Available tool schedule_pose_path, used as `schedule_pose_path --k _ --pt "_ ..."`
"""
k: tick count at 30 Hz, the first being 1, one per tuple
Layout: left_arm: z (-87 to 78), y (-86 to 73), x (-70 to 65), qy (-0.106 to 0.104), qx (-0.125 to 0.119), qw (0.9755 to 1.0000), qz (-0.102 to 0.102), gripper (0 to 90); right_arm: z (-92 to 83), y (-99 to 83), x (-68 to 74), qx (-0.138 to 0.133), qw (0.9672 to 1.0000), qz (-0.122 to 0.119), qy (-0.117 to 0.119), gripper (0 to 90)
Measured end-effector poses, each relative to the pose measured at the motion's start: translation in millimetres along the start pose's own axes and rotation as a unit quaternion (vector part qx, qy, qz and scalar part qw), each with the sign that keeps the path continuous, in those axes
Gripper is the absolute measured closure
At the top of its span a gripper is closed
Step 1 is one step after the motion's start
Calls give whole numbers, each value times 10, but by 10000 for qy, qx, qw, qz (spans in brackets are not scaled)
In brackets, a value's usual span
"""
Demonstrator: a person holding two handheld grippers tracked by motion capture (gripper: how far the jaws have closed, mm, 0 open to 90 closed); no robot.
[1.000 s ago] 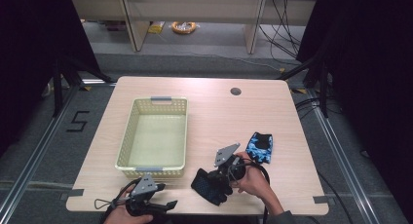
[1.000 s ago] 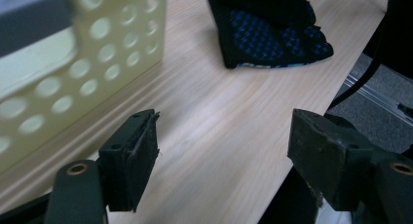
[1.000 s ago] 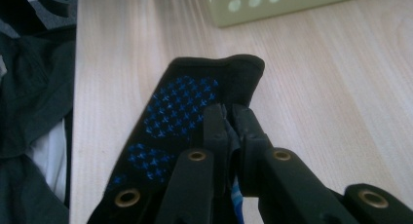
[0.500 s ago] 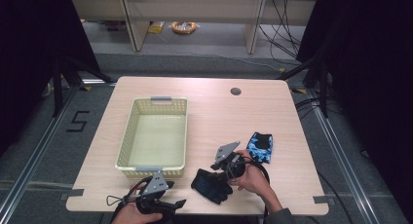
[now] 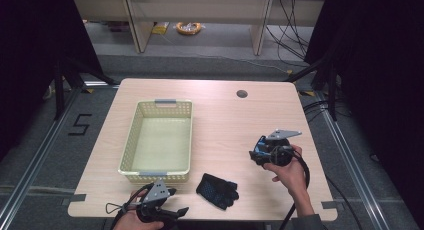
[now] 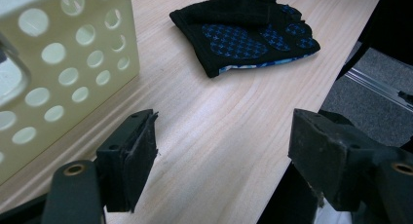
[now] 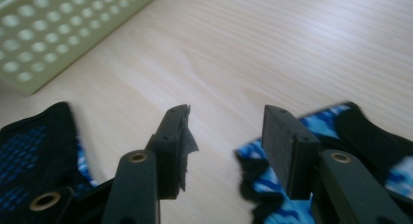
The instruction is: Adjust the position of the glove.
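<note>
R gripper [image 7: 224, 136], jaws just opening w/ nothing between, sits nearest blue glove [image 7: 311, 136]; L gripper [image 6: 221, 156] open, black glove [image 6: 243, 31] ahead.

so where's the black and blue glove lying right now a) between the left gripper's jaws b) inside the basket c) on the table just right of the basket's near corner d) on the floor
c: the black and blue glove lies flat on the table, beside the near right corner of the basket.
</note>
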State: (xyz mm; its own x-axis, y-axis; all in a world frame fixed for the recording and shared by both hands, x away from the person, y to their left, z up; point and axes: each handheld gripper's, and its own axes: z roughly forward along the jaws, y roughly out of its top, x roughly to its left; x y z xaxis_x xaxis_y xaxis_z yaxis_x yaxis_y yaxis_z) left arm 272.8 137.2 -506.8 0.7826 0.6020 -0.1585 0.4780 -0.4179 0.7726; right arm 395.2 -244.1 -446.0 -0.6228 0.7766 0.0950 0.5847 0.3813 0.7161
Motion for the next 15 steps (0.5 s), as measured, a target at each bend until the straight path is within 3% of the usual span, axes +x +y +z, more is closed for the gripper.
schedule_pose_path --k 2,3,4,5,6,8,9,10,13,14,15 --pt "-11 1 9 -7 54 10000 67 252 0 -40 -97 -90 9997 122 -175 534" --pt "-3 1 3 2 -16 10000 17 252 -13 -56 -129 -79 9991 290 -287 529" --pt "-6 5 12 2 -19 10000 98 251 -28 -65 -164 -46 9983 422 -402 528" --pt "-14 7 8 -38 48 10000 15 251 -32 -83 -206 -75 9976 463 -518 528" --pt "-21 9 20 9 138 9998 104 251 -43 -93 -215 -35 9956 730 -593 526" --pt "-15 8 14 24 106 9999 87 251 -35 -111 -286 -113 9955 593 -734 513" --pt "-16 10 13 14 115 9999 89 251 -32 -124 -344 -193 9904 942 -992 509" --pt "-18 10 18 7 89 9998 170 251 -48 -136 -385 -136 9889 982 -1103 508" --pt "-12 7 3 -25 -6 10000 95 251 -34 -166 -451 -54 9861 1061 -1278 509" --pt "-16 11 14 11 123 9999 70 251 5 -199 -484 103 9813 1212 -1495 509" --pt "-16 11 14 11 123 9999 70 251 5 -199 -484 103 9813 1212 -1495 509"
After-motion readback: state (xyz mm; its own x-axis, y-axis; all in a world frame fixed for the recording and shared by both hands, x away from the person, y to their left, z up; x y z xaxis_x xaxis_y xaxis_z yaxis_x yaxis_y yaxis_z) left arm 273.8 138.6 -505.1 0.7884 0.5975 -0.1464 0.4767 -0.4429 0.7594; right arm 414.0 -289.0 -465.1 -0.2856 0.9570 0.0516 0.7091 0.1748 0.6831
